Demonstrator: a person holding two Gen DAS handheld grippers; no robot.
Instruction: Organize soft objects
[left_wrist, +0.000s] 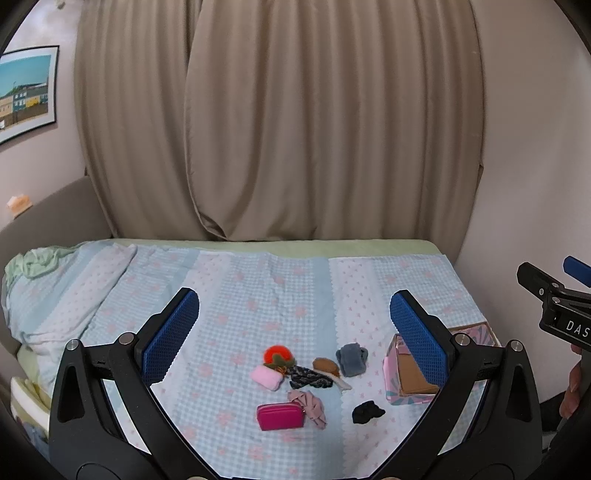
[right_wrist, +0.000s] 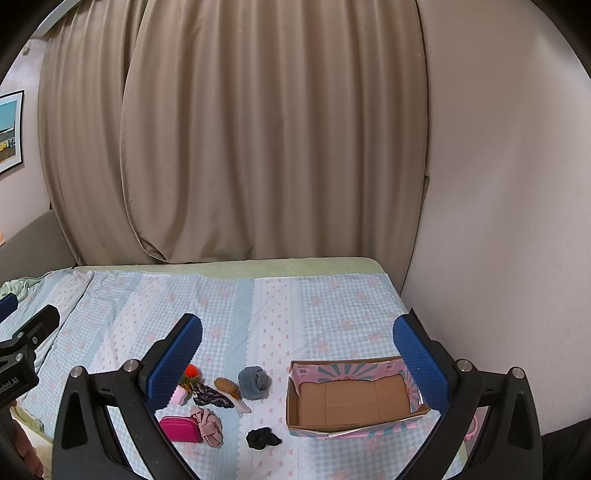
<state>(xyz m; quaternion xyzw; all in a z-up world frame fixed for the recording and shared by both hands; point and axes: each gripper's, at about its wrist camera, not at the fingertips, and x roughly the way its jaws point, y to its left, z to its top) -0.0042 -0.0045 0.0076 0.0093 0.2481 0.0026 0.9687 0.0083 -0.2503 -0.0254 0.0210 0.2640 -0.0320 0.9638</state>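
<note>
Several soft items lie in a cluster on the bed: an orange pompom (left_wrist: 276, 354), a pink roll (left_wrist: 266, 377), a dark patterned cloth (left_wrist: 308, 377), a brown plush (left_wrist: 325, 366), a grey-blue sock roll (left_wrist: 351, 359), a mauve scrunchie (left_wrist: 309, 404), a magenta pouch (left_wrist: 280, 416) and a black scrunchie (left_wrist: 366, 411). An open cardboard box (right_wrist: 351, 400) with pink printed sides stands empty to their right. My left gripper (left_wrist: 294, 328) is open, above and short of the cluster. My right gripper (right_wrist: 297, 350) is open, above and short of the box and items.
The bed has a blue checked cover (left_wrist: 280, 280) with pink flowers. Beige curtains (left_wrist: 280, 122) hang behind it and a wall (right_wrist: 498, 184) bounds the right side. A rumpled pillow (left_wrist: 48, 288) lies at the left. A framed picture (left_wrist: 26, 92) hangs on the left wall.
</note>
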